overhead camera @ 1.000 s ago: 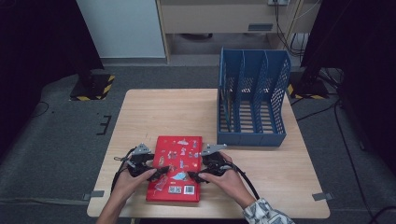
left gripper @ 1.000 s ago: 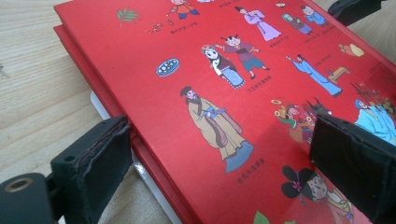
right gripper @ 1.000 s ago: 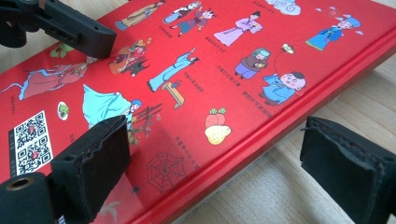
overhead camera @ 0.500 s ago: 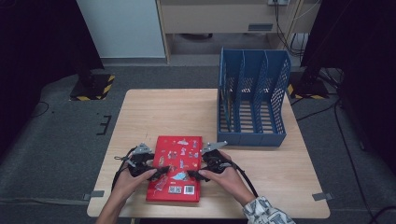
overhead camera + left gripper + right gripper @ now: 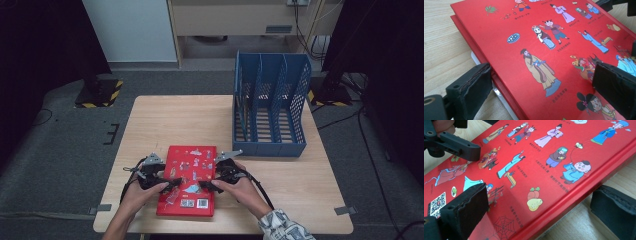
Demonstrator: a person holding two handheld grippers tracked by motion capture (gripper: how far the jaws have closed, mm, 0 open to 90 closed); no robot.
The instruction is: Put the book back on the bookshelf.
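Note:
A red hardcover picture book [image 5: 189, 180] with cartoon figures lies flat on the wooden table [image 5: 170, 120], near its front edge. My left gripper [image 5: 171, 186] is open and straddles the book's left edge [image 5: 499, 82]: one jaw is on the table beside it, the other over the cover. My right gripper [image 5: 206, 186] is open and straddles the right edge [image 5: 584, 187] the same way. The left gripper view shows the book [image 5: 544, 45] between that gripper's [image 5: 544, 87] wide-apart jaws. The right gripper view shows the cover [image 5: 536, 157] between its own gripper's [image 5: 540, 206] jaws, with a left gripper fingertip [image 5: 461, 147] beyond.
A blue mesh file rack [image 5: 270, 107] with several upright slots stands at the table's back right. Bare tabletop lies behind the book and to the right of my right hand. Dark floor surrounds the table.

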